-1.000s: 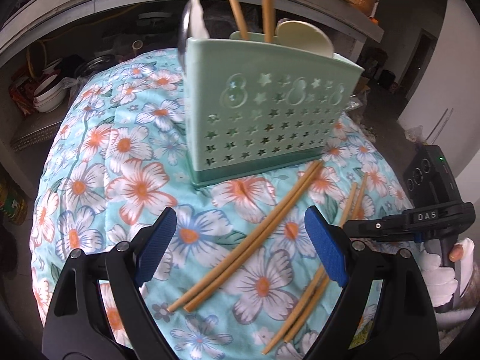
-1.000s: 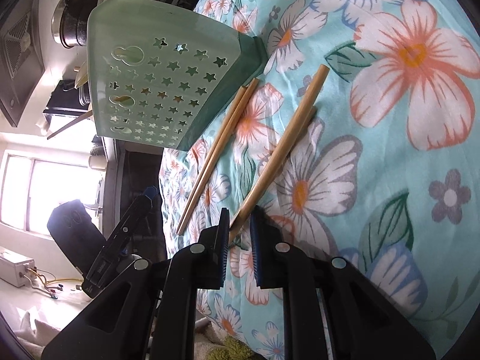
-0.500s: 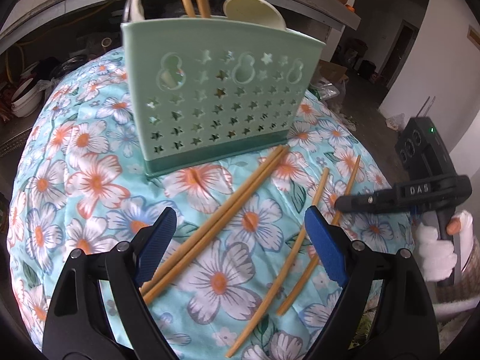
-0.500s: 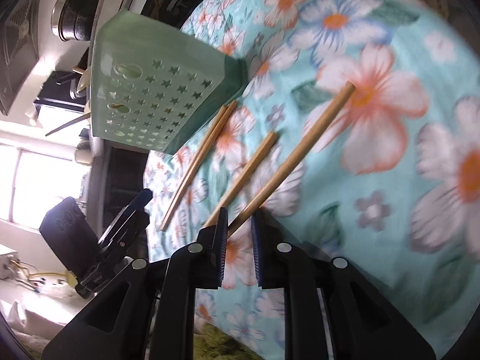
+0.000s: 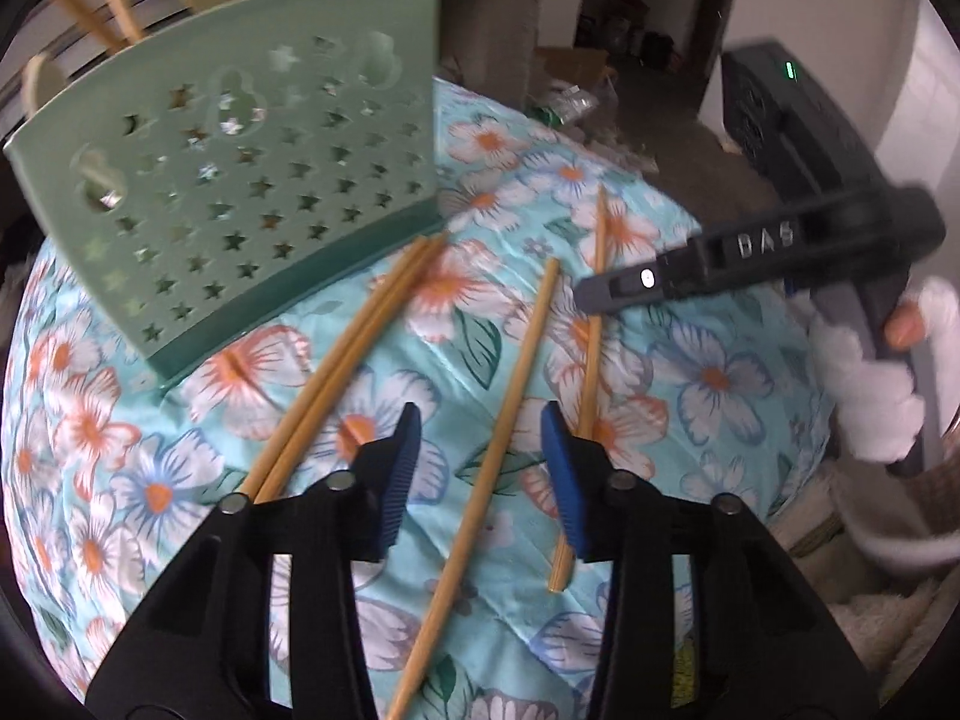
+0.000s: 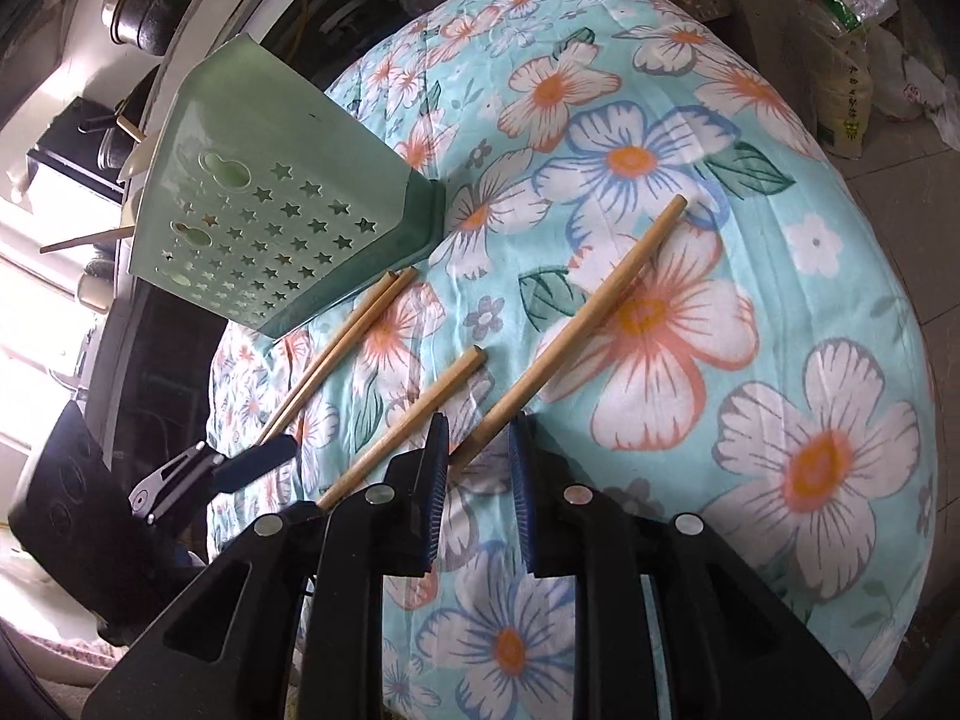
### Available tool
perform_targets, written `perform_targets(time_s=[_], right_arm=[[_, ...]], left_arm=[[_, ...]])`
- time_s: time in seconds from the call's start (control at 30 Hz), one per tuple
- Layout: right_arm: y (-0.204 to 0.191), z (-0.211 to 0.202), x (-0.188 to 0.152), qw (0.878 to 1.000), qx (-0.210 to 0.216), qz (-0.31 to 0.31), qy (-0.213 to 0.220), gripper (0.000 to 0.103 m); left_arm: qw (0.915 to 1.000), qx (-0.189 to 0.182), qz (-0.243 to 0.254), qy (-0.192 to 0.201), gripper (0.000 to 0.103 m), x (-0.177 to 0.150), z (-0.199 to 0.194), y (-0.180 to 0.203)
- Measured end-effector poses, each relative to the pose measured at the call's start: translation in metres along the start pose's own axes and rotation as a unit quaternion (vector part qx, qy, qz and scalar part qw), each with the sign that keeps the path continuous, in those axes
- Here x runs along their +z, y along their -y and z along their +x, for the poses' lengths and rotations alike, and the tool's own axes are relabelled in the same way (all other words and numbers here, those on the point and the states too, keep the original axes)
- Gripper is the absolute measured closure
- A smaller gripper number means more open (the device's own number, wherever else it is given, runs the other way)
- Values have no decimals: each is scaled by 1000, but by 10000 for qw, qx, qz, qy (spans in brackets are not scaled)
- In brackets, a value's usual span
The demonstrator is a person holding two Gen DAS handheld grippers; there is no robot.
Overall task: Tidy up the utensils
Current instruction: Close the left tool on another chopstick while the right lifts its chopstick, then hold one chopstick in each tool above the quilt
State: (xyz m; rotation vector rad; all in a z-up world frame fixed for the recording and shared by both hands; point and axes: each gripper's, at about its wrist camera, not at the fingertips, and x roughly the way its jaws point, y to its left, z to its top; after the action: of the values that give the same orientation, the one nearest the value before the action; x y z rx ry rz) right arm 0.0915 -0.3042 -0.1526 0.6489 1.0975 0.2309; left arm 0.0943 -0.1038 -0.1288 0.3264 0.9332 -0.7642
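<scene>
A green star-punched utensil holder (image 5: 258, 180) (image 6: 282, 228) stands on the floral cloth with chopsticks and spoons in it. Several loose chopsticks lie in front of it, two of them as a pair (image 5: 348, 372) (image 6: 342, 354). My left gripper (image 5: 483, 468) straddles a single chopstick (image 5: 516, 372) (image 6: 414, 420). Its jaws are closing and a gap remains on both sides of the stick. My right gripper (image 6: 479, 474) (image 5: 624, 288) has another chopstick (image 6: 588, 312) (image 5: 594, 360) running in between its pads. Those jaws are opening and the pads stand off the stick. A gloved hand (image 5: 870, 372) holds the right gripper.
The floral cloth (image 5: 720, 360) curves down at the table's right and near edges. A black box with a green light (image 5: 798, 120) sits beyond the right gripper. Pots (image 6: 132, 18) stand on a shelf behind the holder. Bags (image 6: 852, 60) lie on the floor.
My left gripper has shifted right from the pair onto the single chopstick and its jaws have narrowed a lot. The right gripper's pads have parted slightly around its chopstick.
</scene>
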Motion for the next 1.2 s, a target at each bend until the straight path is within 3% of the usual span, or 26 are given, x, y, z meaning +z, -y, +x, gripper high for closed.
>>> perform_targets(time_s=[0.2, 0.3, 0.43, 0.6, 0.7, 0.77, 0.9, 1.0, 1.07, 1.2], right_arm=[[-1, 5, 3, 9999, 41, -82, 68, 83], [-2, 5, 3, 9999, 49, -132, 45, 83], [-4, 3, -5, 9995, 166, -243, -125, 84], [-6, 1, -13, 9990, 243, -256, -283, 84], [0, -3, -9, 9991, 374, -51, -206, 82], [8, -4, -3, 9985, 477, 234, -95, 70], [15, 1, 4, 9971, 501, 570, 91, 69], [13, 5, 7, 9970, 376, 632, 246, 78], [14, 7, 7, 9972, 255, 639, 289, 90], [19, 5, 6, 9969, 314, 657, 298, 90]], left_arm=[[9998, 94, 18, -162, 91, 4, 16, 1], [9995, 219, -149, -154, 97, 6, 15, -7], [9982, 263, -516, -183, 97, 5, 13, -23], [9973, 290, -635, -215, 97, 3, 12, -26], [9970, 273, -685, -229, 97, 4, 13, -26], [9968, 231, -728, -226, 97, 4, 14, -27], [9965, 175, -785, -234, 97, 4, 18, -28], [9964, 158, -796, -256, 97, 6, 18, -28], [9961, 118, -832, -278, 97, 9, 20, -29], [9955, 37, -891, -312, 94, 19, 29, -30]])
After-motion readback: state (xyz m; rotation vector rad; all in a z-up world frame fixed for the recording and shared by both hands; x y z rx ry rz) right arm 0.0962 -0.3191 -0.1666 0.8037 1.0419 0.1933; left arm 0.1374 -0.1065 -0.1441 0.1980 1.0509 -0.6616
